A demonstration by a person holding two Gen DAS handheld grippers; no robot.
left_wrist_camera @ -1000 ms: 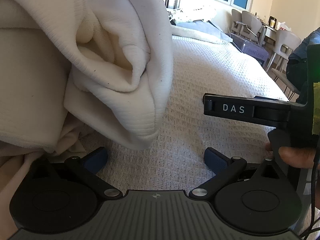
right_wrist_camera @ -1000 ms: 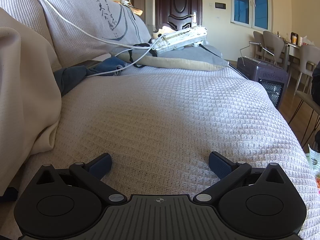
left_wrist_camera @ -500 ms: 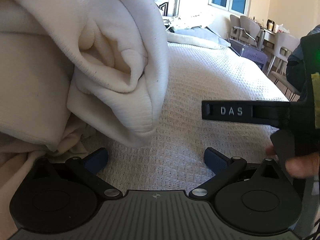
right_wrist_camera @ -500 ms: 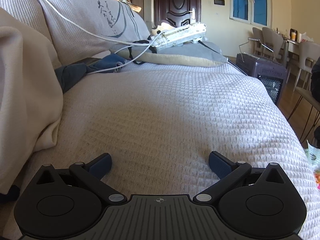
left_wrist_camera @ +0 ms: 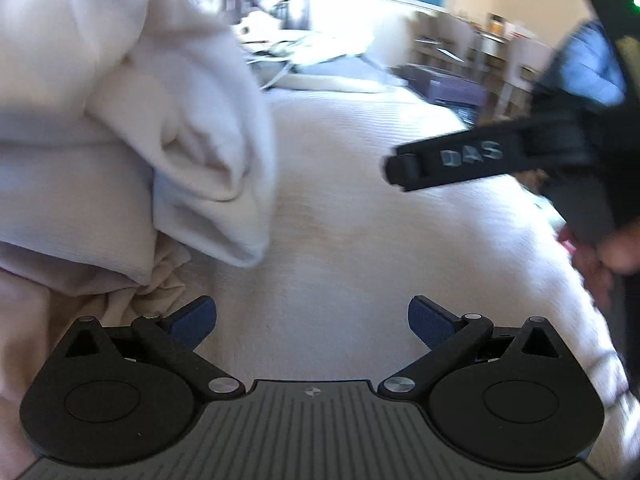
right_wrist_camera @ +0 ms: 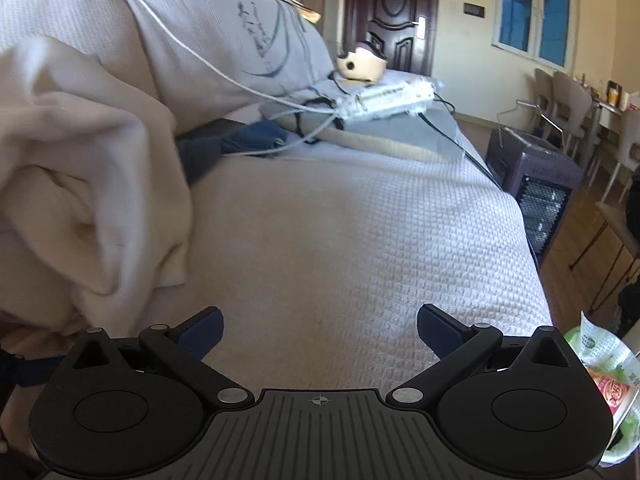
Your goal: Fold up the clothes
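Both tools empty, fingers spread wide: left hand-held gripper [left_wrist_camera: 312,314] low over the bed [left_wrist_camera: 360,240], right hand-held gripper [right_wrist_camera: 320,326] likewise above the waffle-weave cover. Cream garment [left_wrist_camera: 120,120] bunched in a rumpled heap on the left side of the bed, just beside the left tool's fingers and not touching them; same heap [right_wrist_camera: 88,168] at the left edge of the right wrist view. Probably the reach-in before a first grasp. Best to go for a real edge or hem, not the bulging rolled fold nearest the fingers. Worth pinching a single layer, then lifting clear to let the cloth hang and open. Left view blurred, so better to slow before closing. White cable [right_wrist_camera: 224,72] and power strip [right_wrist_camera: 388,98] farther up the bed, well apart, best left alone
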